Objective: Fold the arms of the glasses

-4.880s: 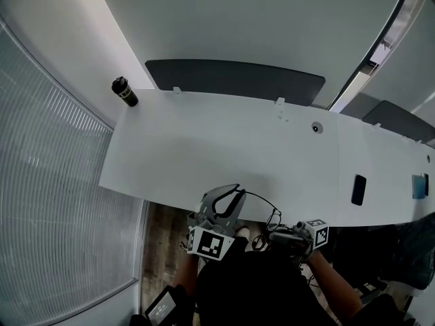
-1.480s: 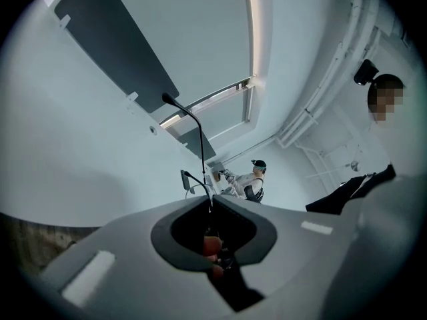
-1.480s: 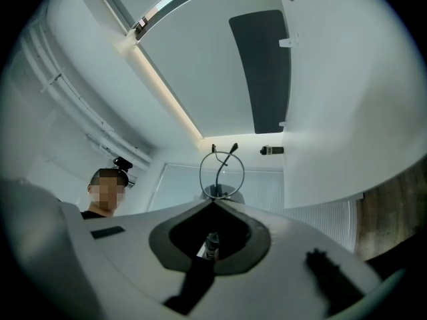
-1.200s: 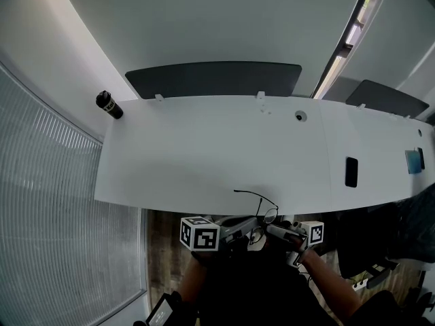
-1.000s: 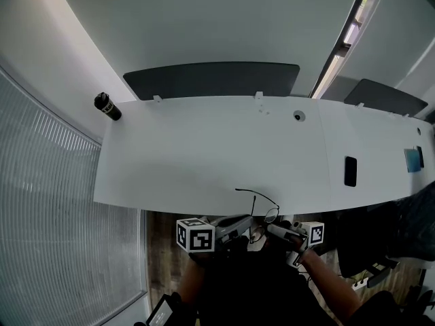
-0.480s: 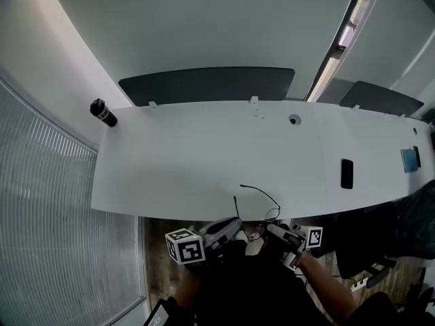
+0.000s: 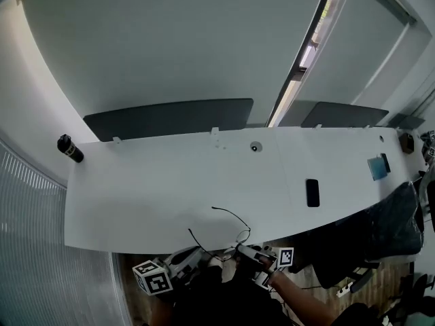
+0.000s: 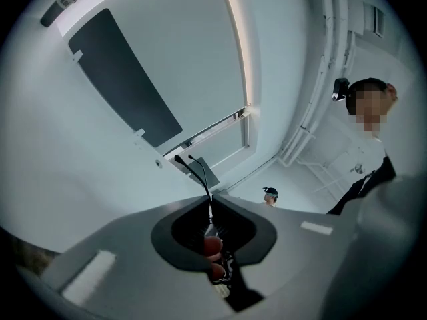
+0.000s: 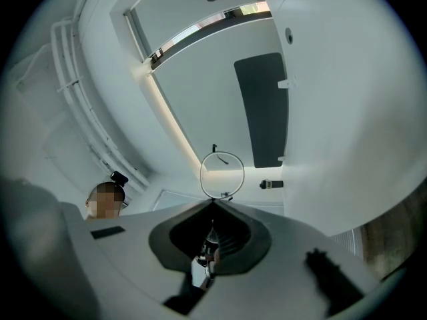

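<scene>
two grippers share the glasses point(image 9: 222, 174); left gripper point(image 8: 208, 204), just closing, pinches one arm point(image 8: 194, 174); right gripper point(image 9: 213, 205) clamps the rim point(image 9: 201, 175).

One white desk point(image 7: 136, 195). Two dark panels point(image 7: 170, 117) point(image 7: 340, 114) behind it. One dark bottle point(image 7: 70, 149) at the desk's left end. One black phone point(image 7: 312, 193), one blue flat item point(image 7: 376, 166) and one round grommet point(image 7: 255, 147). One pair of glasses point(image 7: 228, 226), with two arm tips showing in the left gripper view. Two grippers: left gripper point(image 7: 197, 253) and right gripper point(image 7: 246, 251). Two marker cubes point(image 7: 151, 278) point(image 7: 284, 257), one each. In the left gripper view, two people: a near person point(image 8: 363, 169) and a far person point(image 8: 269, 194). In the right gripper view, one person.
</scene>
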### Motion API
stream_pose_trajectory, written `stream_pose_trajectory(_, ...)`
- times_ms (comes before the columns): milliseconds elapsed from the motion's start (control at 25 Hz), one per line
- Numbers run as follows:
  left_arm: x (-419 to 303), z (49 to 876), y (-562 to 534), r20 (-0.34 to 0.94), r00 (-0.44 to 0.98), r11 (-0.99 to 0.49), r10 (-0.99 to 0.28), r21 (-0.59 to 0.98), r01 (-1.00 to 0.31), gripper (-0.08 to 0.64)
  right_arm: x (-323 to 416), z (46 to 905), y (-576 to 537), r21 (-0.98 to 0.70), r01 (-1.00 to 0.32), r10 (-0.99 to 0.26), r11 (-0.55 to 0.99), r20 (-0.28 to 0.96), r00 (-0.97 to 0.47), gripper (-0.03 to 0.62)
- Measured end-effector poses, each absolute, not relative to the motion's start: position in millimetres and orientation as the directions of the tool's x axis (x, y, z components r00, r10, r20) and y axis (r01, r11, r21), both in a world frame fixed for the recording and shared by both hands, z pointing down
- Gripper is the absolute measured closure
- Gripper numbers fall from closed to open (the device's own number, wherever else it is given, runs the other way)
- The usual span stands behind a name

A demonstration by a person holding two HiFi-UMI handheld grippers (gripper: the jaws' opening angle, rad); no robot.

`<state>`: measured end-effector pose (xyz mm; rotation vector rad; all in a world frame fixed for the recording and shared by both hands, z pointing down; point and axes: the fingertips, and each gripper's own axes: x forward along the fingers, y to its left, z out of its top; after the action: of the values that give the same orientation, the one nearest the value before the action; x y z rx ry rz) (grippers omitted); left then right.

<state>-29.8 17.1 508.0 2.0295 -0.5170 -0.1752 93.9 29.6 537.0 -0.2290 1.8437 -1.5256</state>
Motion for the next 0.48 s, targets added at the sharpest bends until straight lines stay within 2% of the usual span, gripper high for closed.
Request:
stream_pose_trajectory(240, -26, 515, 22, 0.086, 0.913, -0.465, -0.4, 0.839, -0.283, 0.536, 98, 551, 34, -0.92, 0.278, -0.578, 0.277, -0.39, -0.716, 0.583)
stream_pose_trajectory(360, -15, 513, 32, 0.058, 0.945, -0.548, -0.323, 0.802, -0.236, 0.481, 108, 557, 37, -0.928, 0.25, -0.6, 0.276, -0.37, -0.71, 0.583)
stream_pose_trajectory(480, -15, 517, 34, 0.061, 0.95, -0.574, -0.305, 0.785, -0.234, 0.476, 117, 560, 36, -0.932, 0.234, -0.624, 0.278, -0.361, -0.693, 0.583)
